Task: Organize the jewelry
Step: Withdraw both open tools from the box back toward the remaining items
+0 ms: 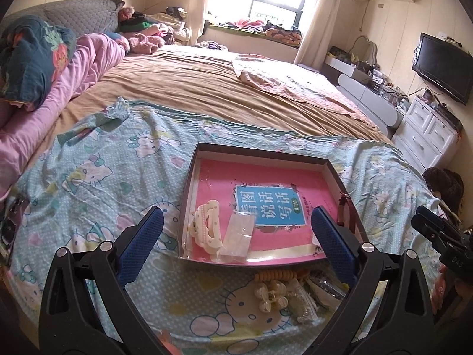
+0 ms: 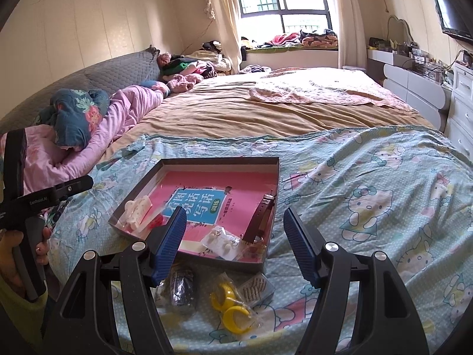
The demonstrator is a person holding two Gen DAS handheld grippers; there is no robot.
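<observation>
The bed carried a cartoon-print sheet, and on it sat a shallow box lined with a pink book. Inside lay a cream hair claw, a clear packet, a brown watch strap and bagged earrings. On the sheet just before the box lay 2 yellow hoops. The left gripper and right gripper each hovered with fingers spread, holding nothing.
</observation>
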